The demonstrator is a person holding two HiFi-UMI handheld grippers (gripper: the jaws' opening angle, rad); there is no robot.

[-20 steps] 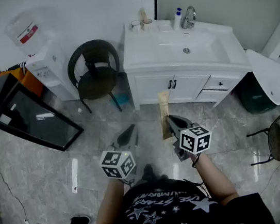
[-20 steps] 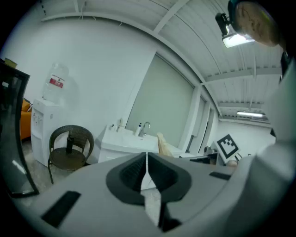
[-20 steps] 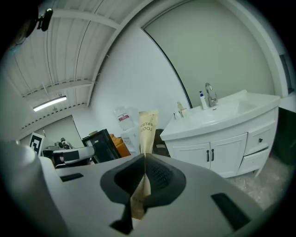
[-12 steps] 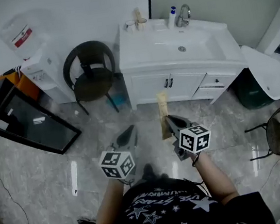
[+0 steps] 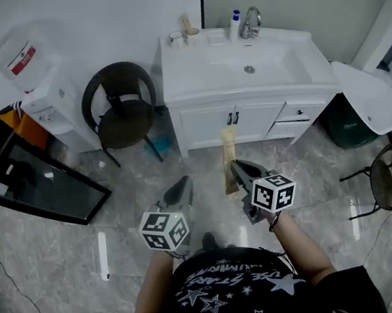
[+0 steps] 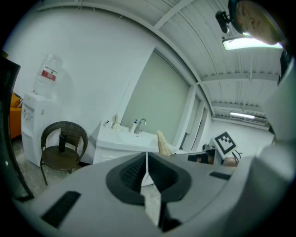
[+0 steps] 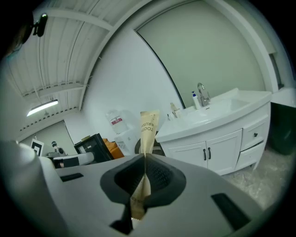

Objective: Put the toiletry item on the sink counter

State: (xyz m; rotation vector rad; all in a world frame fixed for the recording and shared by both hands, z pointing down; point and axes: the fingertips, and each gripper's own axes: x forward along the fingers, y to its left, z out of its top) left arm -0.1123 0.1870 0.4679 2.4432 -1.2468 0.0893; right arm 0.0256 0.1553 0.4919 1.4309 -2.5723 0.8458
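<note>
Standing upright in the clenched jaws of the right gripper (image 5: 234,170), a tan paper toothbrush packet (image 5: 229,156) shows just right of centre in the head view. Its top pokes well above the jaw tips and its lower end hangs below them. The left gripper (image 5: 181,186), just beside it at lower centre, has its 2 jaws pressed together on nothing. Both hover over the grey marble floor (image 5: 119,229), apart from the white sink counter (image 5: 192,80) at upper centre, so the packet is not on the counter. A faucet (image 5: 252,21) and a pump bottle (image 5: 235,25) stand at the counter's back edge. A dark wicker chair (image 5: 121,105) and a water dispenser (image 5: 34,78) sit at upper left.
</note>
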